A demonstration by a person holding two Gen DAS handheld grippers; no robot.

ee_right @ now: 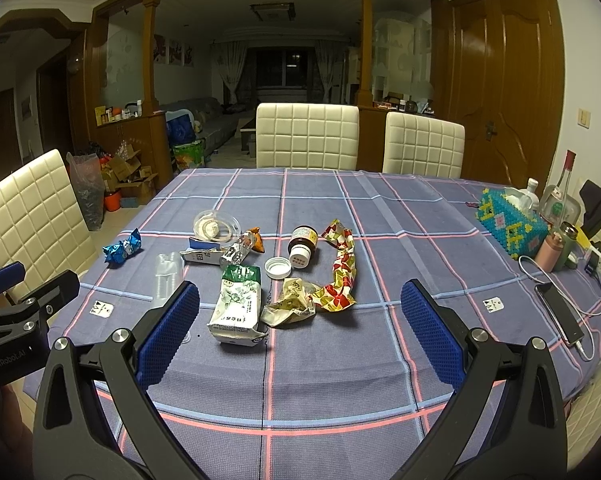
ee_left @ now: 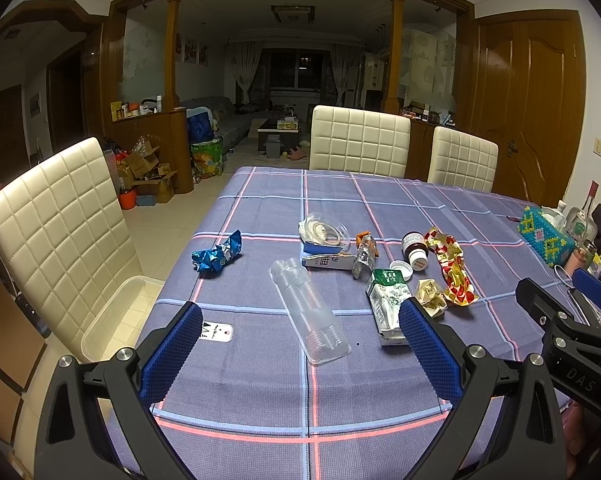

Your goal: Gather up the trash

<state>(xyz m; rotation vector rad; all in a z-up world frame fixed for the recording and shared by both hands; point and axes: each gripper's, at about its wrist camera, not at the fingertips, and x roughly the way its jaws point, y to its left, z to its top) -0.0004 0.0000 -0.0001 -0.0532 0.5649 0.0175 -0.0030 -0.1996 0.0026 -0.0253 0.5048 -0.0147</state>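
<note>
Trash lies scattered mid-table on the checked cloth: a clear plastic cup sleeve (ee_left: 310, 312), a green-and-white carton (ee_left: 386, 304) (ee_right: 236, 306), a blue foil wrapper (ee_left: 217, 256) (ee_right: 122, 249), a red-gold wrapper (ee_left: 452, 272) (ee_right: 340, 272), a crumpled cream wrapper (ee_right: 288, 304), a brown pill bottle (ee_right: 302, 246) with its white cap (ee_right: 277, 268), and a clear round lid (ee_right: 216, 226). My left gripper (ee_left: 300, 316) is open, hovering just short of the cup sleeve. My right gripper (ee_right: 300, 296) is open, short of the carton and cream wrapper. Neither holds anything.
A clear plastic bin (ee_left: 112, 316) sits on the cream chair (ee_left: 60, 232) at the left. At the right table edge stand a beaded tissue box (ee_right: 508, 228), bottles (ee_right: 556, 204), a phone (ee_right: 560, 316) and cables. Two more chairs (ee_right: 308, 136) stand at the far side.
</note>
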